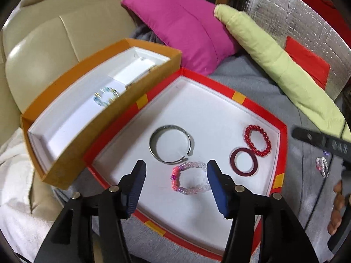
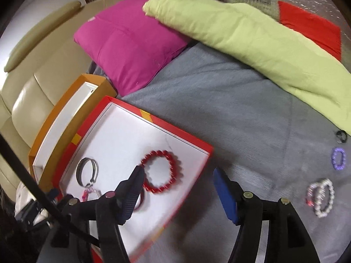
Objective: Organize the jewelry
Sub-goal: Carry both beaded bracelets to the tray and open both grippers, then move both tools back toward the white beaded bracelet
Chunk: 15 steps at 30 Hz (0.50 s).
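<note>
A red tray (image 1: 208,81) with a white floor holds a silver bangle (image 1: 151,142), a pink beaded bracelet (image 1: 175,175), a dark red flat ring (image 1: 232,160) and a red bead bracelet (image 1: 246,135). My left gripper (image 1: 175,171) is open just above the pink bracelet, which lies flat between the fingers, not pinched. In the right wrist view my right gripper (image 2: 178,172) is open and empty over the tray's right edge, with the red bead bracelet (image 2: 163,152) lying beside its left finger. An orange box (image 1: 98,135) to the left holds an iridescent bead bracelet (image 1: 97,99).
On the grey blanket to the right lie a purple bracelet (image 2: 339,159), a pearl and pink bracelet pair (image 2: 321,197) and a dark ring (image 2: 341,135). A pink pillow (image 1: 182,28) and a green pillow (image 1: 274,54) sit behind. A beige leather sofa (image 1: 33,50) is at left.
</note>
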Tool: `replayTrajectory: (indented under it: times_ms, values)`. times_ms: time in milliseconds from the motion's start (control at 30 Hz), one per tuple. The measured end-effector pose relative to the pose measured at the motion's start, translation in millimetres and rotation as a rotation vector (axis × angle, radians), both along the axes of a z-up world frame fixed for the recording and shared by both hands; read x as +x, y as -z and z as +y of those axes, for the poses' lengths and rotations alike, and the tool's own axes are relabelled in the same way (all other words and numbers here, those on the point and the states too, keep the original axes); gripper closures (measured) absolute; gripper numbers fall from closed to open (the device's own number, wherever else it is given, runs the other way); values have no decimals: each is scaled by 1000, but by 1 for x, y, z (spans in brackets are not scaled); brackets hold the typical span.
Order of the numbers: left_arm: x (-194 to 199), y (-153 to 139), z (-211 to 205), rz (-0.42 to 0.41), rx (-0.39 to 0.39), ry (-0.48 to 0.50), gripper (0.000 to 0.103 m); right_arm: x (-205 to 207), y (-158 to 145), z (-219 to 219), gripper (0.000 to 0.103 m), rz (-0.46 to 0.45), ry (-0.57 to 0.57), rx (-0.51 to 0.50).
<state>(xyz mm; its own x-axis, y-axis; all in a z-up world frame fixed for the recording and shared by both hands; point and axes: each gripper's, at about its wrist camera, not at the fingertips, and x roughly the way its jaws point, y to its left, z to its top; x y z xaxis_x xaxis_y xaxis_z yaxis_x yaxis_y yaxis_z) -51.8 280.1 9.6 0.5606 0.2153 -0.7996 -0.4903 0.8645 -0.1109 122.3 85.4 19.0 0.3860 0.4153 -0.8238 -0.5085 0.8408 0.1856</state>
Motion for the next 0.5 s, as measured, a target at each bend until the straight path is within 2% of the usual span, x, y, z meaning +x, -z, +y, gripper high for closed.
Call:
replayTrajectory:
  times_ms: [100, 233, 367, 500]
  values:
    - [-5, -12, -8, -31, 4, -7, 39, -11, -3, -42, 28, -21, 42, 2]
    - [-2, -25, -42, -72, 1, 35, 34, -25, 4, -111, 26, -21, 133, -4]
    - [12, -28, -96, -71, 19, 141, 32, -39, 17, -178, 26, -4, 222, -15]
    - [26, -18, -153, -37, 36, 261, 31, -53, 30, -226, 26, 21, 279, -25]
